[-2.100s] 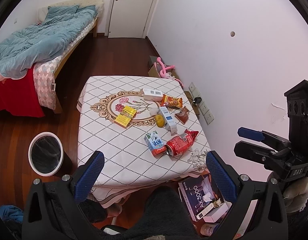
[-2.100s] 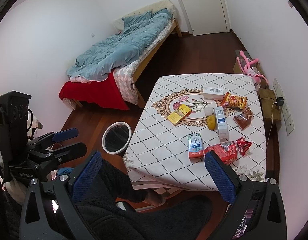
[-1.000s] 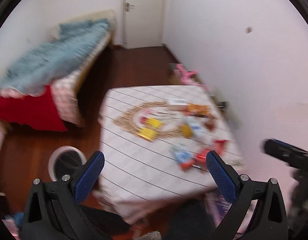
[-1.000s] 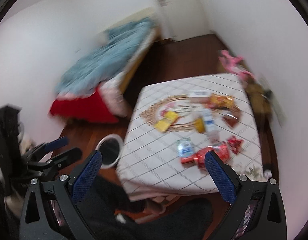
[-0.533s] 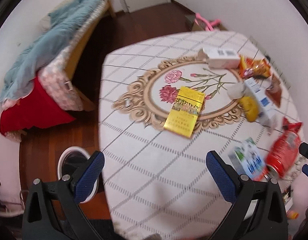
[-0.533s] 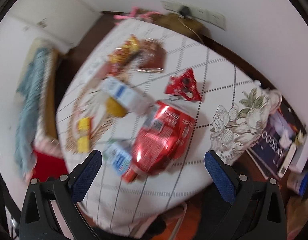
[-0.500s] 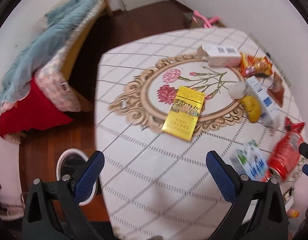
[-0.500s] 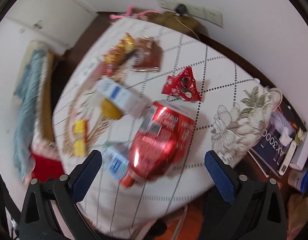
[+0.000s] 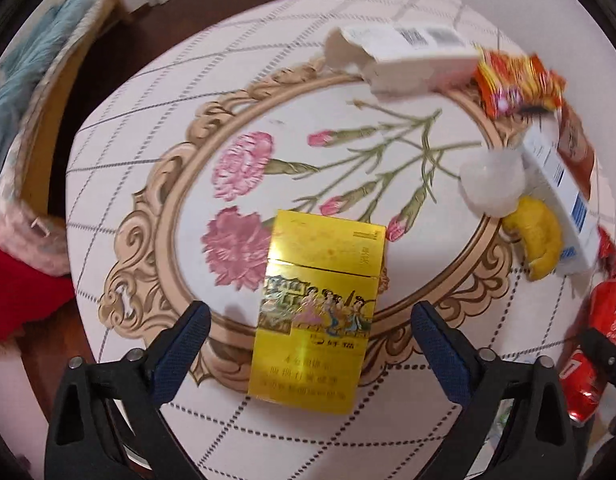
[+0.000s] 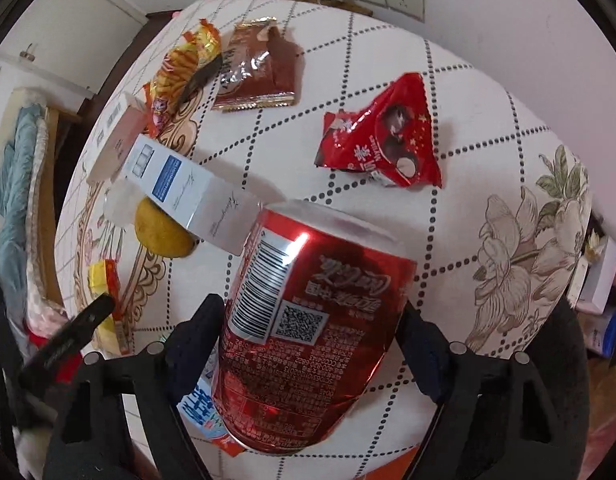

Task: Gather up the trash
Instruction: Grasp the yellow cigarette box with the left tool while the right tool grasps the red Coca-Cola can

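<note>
A yellow cigarette pack [image 9: 318, 324] lies flat on the patterned tablecloth [image 9: 147, 128]. My left gripper [image 9: 308, 316] is open with a finger on each side of the pack, not touching it. A dented red soda can [image 10: 308, 340] lies on its side between the fingers of my right gripper [image 10: 310, 322]. The jaws stand close to the can's sides, and contact is not clear. The can also shows at the right edge of the left wrist view [image 9: 600, 344].
Around the can lie a red snack wrapper [image 10: 382, 144], a brown wrapper [image 10: 257, 70], an orange chip bag [image 10: 183, 68], a long white and blue box [image 10: 191, 192], a yellow peel [image 10: 159, 232] and a milk carton [image 10: 201, 404]. A torn white box [image 9: 404, 56] and crumpled tissue [image 9: 492, 184] lie farther back.
Both grippers have come down close to the table. The left one now straddles the yellow pack, and the right one now has the red can between its fingers.
</note>
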`<state>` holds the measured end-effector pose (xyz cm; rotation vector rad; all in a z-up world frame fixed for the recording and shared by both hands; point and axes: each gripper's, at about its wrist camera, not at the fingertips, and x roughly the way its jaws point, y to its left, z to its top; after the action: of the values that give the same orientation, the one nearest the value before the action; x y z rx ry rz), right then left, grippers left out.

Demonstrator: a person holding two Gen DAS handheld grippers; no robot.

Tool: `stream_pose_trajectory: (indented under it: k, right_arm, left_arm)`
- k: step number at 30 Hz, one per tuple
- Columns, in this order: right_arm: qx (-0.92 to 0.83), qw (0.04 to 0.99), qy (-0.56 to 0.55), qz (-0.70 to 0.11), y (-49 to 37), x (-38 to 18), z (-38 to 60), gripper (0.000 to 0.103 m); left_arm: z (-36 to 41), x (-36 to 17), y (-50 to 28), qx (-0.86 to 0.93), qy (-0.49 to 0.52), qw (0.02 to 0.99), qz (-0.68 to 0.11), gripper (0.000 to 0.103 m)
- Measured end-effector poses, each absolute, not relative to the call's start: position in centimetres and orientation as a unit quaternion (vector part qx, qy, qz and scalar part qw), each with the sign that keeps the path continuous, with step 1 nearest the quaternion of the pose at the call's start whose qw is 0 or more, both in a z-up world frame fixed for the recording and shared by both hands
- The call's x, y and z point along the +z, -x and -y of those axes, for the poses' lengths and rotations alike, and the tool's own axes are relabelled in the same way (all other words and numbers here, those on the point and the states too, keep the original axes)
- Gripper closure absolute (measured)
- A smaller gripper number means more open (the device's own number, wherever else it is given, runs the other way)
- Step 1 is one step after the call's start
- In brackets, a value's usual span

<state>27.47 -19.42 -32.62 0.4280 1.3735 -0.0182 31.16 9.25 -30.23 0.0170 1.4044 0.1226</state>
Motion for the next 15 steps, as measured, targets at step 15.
stream_pose_trajectory:
  k: [15]
  right_arm:
    - [0.047,0.789,-0.153,-0.593,-24.8,-28.1,20.1,0.020]
  left_arm:
    - [-9.2,-23.1,-24.8,0.100,0.043,0.817,-0.567,0.049]
